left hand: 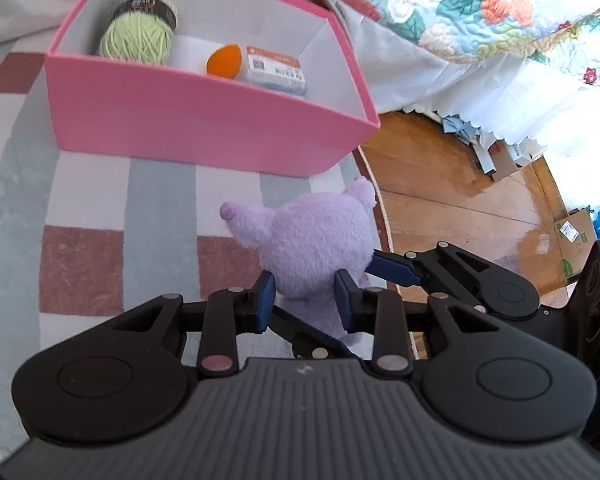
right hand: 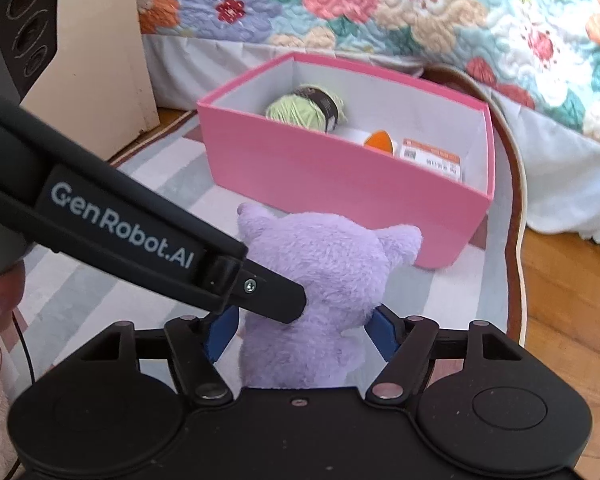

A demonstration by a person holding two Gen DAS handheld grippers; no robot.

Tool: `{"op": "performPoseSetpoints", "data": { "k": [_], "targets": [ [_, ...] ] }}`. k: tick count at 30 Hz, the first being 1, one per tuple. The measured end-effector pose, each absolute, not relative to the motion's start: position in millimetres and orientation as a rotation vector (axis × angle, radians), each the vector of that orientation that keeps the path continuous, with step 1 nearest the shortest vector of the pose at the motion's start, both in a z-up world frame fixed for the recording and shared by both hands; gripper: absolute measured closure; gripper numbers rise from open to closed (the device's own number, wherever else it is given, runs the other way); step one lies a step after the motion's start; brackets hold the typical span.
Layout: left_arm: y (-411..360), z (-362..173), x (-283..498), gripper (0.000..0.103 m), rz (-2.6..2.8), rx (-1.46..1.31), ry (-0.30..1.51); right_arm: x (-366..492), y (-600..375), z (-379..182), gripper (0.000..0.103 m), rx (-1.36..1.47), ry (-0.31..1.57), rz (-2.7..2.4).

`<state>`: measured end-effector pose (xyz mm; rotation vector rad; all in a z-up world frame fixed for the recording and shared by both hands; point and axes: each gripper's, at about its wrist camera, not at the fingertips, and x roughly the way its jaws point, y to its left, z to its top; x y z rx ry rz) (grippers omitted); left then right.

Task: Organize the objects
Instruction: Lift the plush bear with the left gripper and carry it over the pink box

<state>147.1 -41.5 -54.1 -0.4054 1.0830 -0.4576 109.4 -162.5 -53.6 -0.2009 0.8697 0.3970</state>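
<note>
A purple plush toy [left hand: 320, 252] stands between both grippers, just on the near side of an open pink box [left hand: 204, 120] on a striped rug [left hand: 80, 208]. The left gripper [left hand: 306, 300] has its blue fingers [left hand: 265, 300] pressed into the toy's sides below the head, gripping it. The right gripper [right hand: 300, 334] straddles the toy's lower body, its blue fingers [right hand: 382, 330] spread to either side and not visibly pressing into the fur, though the left-hand one is partly hidden behind the other gripper's arm. In the box lie a green yarn ball [left hand: 140, 36] at the left, an orange piece [left hand: 224, 60] in the middle and a labelled packet [left hand: 276, 70] at the right. A floral quilt [right hand: 380, 12] hangs beyond the box.
</note>
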Motion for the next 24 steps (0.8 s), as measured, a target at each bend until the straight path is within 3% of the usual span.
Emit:
{"op": "performPoseSetpoints", "data": {
  "k": [17,24],
  "targets": [
    [-25.3,-16.5,141.6,0.072,-0.466,-0.414,0.952,107.4,-147.1,-12.2,0.028,-0.255,0.762,0.401],
    [-13.2,-1.1,142.3,0.072,-0.448,-0.408,0.894,113.6,-140.2,-1.8,0.034,-0.286,0.714,0.433]
  ]
}}
